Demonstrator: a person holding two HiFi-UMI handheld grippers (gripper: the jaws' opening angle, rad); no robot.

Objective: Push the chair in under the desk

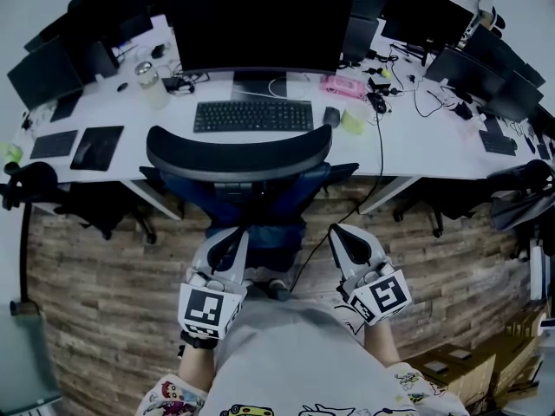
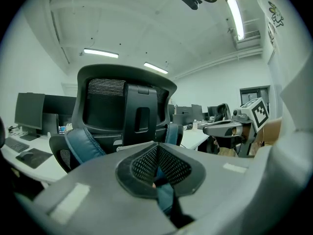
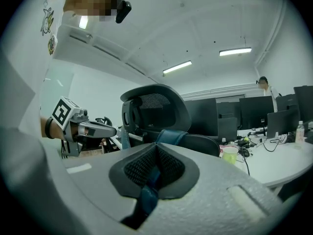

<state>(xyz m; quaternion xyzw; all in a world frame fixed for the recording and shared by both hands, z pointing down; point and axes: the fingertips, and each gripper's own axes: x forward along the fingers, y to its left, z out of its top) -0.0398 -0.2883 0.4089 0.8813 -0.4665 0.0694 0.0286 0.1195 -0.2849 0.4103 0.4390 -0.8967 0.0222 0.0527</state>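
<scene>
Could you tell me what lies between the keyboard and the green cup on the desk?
A dark mouse lies between the keyboard and the cup, as the head view shows.

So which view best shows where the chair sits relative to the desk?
The head view: it looks down on the chair and the desk edge together. Both gripper views show the chair's back from low behind, so that gap can't be judged.

dim bluish cast, ceiling strip lights [image 2: 100,53], fisheye edges
</scene>
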